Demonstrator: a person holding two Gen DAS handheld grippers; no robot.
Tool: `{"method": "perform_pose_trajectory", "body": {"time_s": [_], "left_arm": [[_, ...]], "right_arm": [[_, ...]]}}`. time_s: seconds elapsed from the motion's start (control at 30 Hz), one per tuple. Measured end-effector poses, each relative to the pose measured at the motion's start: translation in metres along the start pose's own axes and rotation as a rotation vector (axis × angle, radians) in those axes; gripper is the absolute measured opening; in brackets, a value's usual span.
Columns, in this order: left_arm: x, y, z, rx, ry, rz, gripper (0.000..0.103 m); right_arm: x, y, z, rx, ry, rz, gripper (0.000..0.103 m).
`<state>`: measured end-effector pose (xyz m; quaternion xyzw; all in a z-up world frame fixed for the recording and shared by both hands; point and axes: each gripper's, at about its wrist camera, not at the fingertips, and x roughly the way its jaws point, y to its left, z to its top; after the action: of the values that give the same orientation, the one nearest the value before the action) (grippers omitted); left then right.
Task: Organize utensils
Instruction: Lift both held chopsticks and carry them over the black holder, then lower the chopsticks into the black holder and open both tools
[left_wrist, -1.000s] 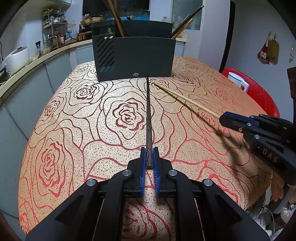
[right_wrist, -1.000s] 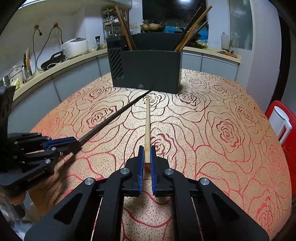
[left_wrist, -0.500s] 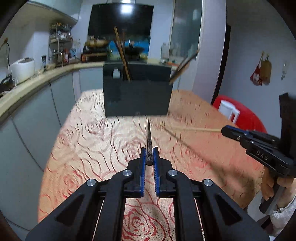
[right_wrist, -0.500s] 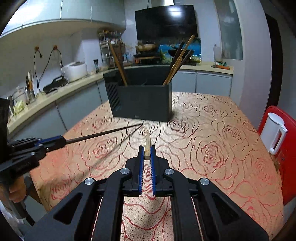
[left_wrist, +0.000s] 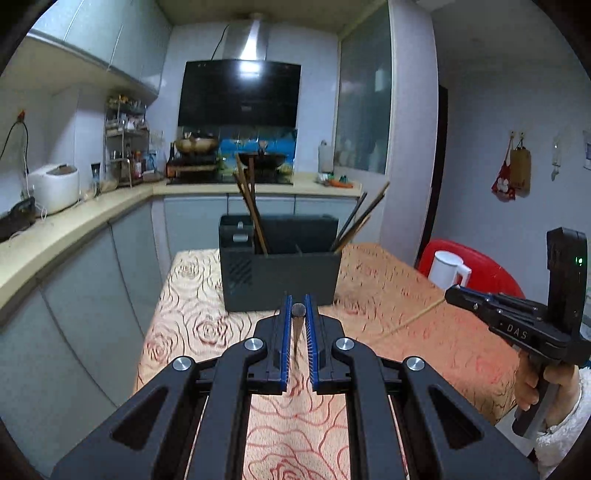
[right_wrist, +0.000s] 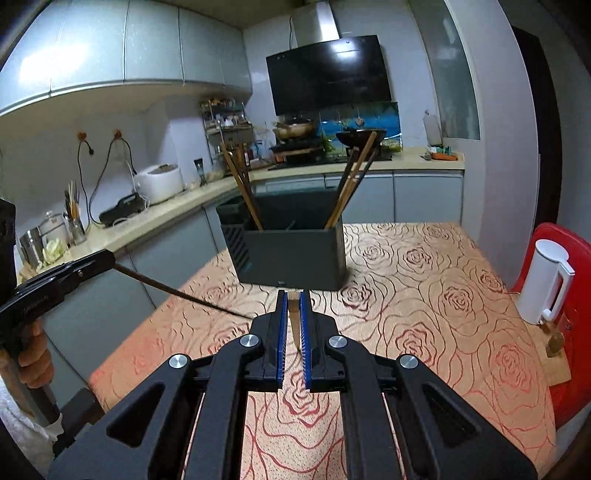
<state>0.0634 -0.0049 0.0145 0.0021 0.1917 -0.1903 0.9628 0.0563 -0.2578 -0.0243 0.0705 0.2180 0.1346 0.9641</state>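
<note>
both chopsticks have come up off the rose-patterned tablecloth (right_wrist: 424, 280) since a second ago: then they lay flat with their far tips near the foot of the dark utensil holder (left_wrist: 280, 273), and now they hang in the air, tips angled down toward the cloth. we hold the dark chopstick (left_wrist: 297, 317) in the left gripper (left_wrist: 297, 321), its blue pads pinched narrow on the butt end, and from the right wrist view we see its shaft running out over the table edge. we hold the pale wooden chopstick (right_wrist: 294, 314) in the right gripper (right_wrist: 294, 317), jaws likewise nearly closed on it. we judge the pick-up done for both and the carry to the holder as the step in hand. the holder stands ahead of us on the table, well apart from both grippers, already carrying chopsticks in its left and right compartments. both grippers now look out across the kitchen rather than down at the cloth, pointing slightly below level, side by side. a white kettle (right_wrist: 546, 284) sits on a red stool (right_wrist: 569, 258) at the right.
</note>
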Motion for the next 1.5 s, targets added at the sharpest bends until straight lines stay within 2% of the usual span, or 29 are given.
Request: {"method": "perform_pose_trajectory", "body": {"time_s": [0.27,0.6,0.93,1.1,1.3,1.5], "left_arm": [[-0.001,-0.004,0.031,0.034,-0.035,0.007,0.007],[0.016,0.001,0.055,0.041,0.002,0.007,0.007],[0.042,0.012,0.127,0.028,-0.015,0.010,0.007],[0.053,0.007,0.160,0.050,-0.062,0.042,0.007],[0.071,0.004,0.196,0.028,-0.127,0.046,0.007],[0.105,0.003,0.215,-0.019,-0.149,0.048,0.007]], "right_arm": [[-0.001,-0.003,0.020,0.013,-0.025,0.040,0.007],[0.015,-0.007,0.050,-0.003,0.015,0.017,0.007],[0.024,-0.017,0.121,0.012,-0.036,0.004,0.007],[0.036,-0.016,0.151,0.011,-0.046,-0.008,0.007],[0.050,-0.011,0.176,-0.018,-0.060,-0.033,0.007],[0.081,-0.014,0.191,-0.012,-0.032,-0.050,0.007]]}}
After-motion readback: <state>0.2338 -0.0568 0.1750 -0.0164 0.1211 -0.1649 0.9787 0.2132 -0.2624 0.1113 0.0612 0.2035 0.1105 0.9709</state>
